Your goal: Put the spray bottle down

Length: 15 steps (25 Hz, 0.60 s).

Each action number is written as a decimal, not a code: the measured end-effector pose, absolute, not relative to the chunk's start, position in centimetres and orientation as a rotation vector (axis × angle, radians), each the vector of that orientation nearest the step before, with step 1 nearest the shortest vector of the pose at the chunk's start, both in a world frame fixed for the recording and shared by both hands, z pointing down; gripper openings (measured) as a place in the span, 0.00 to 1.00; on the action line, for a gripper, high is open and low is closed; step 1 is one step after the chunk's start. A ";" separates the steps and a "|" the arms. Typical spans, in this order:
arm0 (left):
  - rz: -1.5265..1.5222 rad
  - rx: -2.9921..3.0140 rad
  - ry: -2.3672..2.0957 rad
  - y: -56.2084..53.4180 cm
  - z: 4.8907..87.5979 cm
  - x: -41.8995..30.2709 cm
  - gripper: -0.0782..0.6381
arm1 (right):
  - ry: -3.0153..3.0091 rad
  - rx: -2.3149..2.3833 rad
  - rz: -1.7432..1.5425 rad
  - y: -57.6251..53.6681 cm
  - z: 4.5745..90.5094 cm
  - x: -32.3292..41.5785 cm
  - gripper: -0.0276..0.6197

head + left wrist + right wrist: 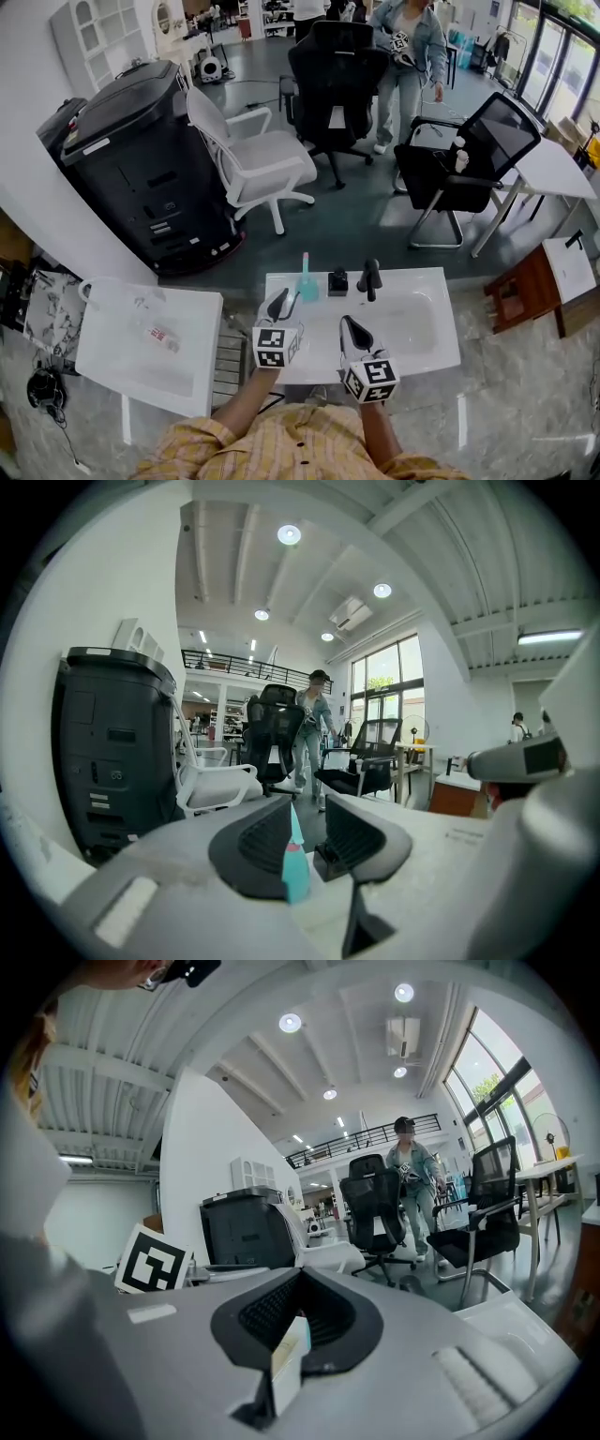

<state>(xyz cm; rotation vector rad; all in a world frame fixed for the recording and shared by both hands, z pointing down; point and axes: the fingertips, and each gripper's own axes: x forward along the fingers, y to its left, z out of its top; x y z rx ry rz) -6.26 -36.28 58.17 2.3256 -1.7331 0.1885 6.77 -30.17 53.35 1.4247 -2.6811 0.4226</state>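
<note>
Spray bottle [306, 281]: teal, upright on the back edge of the white bench [427, 281], centre of the head view, just left of a small black object [337, 281] and a black faucet [370, 278].

Left gripper [277, 305]: just below and left of the bottle. In the left gripper view the jaws are apart, the bottle stands in the gap against the left pad, and there is clear space to the right pad. Not clamped.

Right gripper [353, 330]: lower centre, over the bench basin, well right of the bottle. In the right gripper view the jaws are closed to a thin slit. A pale sliver shows in the slit, can't tell what it is.

The person's arms in yellow plaid sleeves [281, 450] are at the bottom edge.

Upper left: big black machine [141, 169] with a white chair [253, 159] beside it. Top centre: black office chair [337, 75], with another person [408, 56] standing right of it.
</note>
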 end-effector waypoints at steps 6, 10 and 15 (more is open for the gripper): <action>0.113 2.354 -1.730 -32.3 55.5 -6.9 0.23 | -2.700 1.432 0.379 -27.5 52.0 5.5 0.04; 0.074 2.359 -1.738 -30.0 54.0 -7.3 0.16 | -2.707 1.437 0.365 -26.3 51.2 5.0 0.04; 0.074 2.371 -1.746 -27.3 53.3 -7.6 0.11 | -2.710 1.445 0.343 -24.7 50.4 4.6 0.04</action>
